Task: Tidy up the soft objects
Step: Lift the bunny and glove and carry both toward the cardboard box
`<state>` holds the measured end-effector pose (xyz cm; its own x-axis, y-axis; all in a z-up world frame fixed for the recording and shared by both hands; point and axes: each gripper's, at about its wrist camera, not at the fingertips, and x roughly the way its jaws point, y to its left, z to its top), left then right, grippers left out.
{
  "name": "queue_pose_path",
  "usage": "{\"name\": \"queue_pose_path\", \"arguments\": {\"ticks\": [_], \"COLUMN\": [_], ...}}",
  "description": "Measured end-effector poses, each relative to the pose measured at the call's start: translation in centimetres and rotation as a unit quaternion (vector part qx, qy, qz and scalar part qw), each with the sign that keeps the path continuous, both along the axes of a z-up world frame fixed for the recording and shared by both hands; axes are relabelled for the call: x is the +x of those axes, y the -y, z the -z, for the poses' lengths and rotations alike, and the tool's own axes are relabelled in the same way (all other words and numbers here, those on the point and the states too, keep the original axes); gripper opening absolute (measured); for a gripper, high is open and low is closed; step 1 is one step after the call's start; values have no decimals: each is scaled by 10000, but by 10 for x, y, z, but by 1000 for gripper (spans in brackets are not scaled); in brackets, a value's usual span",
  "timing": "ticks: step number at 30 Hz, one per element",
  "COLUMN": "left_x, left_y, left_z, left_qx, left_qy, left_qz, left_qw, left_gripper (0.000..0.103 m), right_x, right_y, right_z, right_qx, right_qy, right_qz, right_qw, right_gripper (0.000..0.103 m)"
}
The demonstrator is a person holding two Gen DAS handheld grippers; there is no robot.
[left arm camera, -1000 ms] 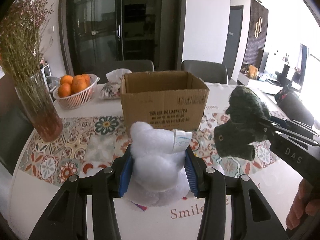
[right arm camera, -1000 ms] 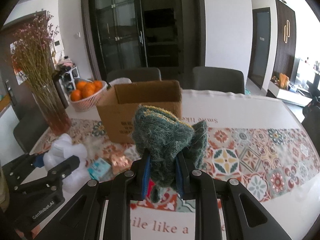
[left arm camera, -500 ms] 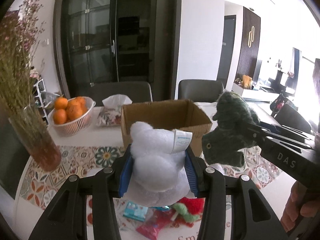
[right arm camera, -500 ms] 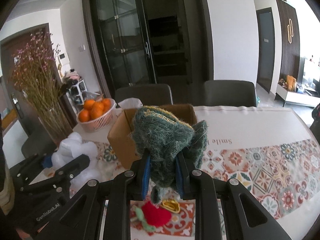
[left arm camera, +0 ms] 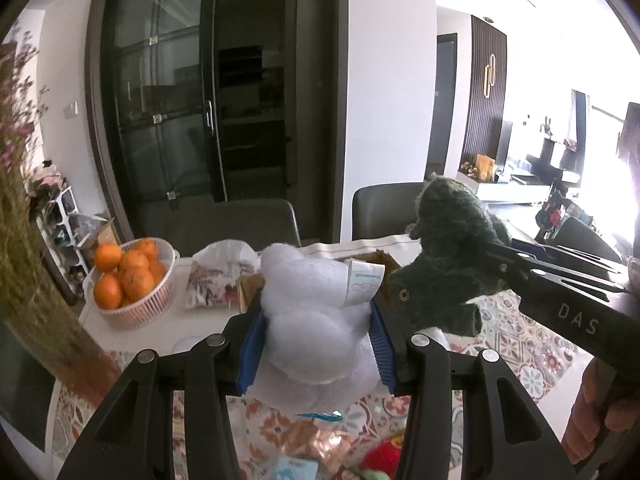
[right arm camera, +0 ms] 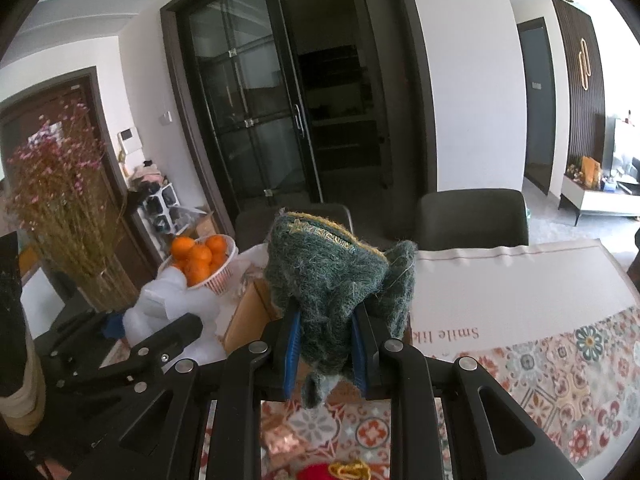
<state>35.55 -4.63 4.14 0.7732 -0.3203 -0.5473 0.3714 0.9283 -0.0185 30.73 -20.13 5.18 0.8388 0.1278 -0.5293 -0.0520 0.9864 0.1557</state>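
With the left gripper [left arm camera: 316,344] clamped on the white plush [left arm camera: 312,320] and the right gripper [right arm camera: 326,354] pinching the green knitted toy [right arm camera: 332,276], both aloft before the cardboard box [right arm camera: 248,316] mid-tabletop, either could snag its rim and spill outside.

Both grippers are black plastic with blue ribbed pads and silver screws; the right gripper [left arm camera: 452,280] bears white letters "DAS"

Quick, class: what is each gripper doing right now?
Left gripper: shut on the white plush toy.
Right gripper: shut on the green knitted toy.
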Motion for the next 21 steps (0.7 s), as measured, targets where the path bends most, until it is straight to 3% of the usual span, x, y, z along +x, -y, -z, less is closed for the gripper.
{"name": "queue_pose_path", "arguments": {"ticks": [11,21], "left_x": [67,115], "left_y": [9,19], "left_z": [3,31], "left_qx": [41,219], "left_qy": [-387,-840], "left_qz": [54,178], "left_qw": [9992,9961], "left_gripper": [47,47], "right_x": [72,123], "right_y": [7,14], "right_z": [-5,22], "right_qx": [168,297], "right_qy": [-322,-778], "right_qz": [-26,-42], "right_qw": [9993,9965], "right_gripper": [23,23]}}
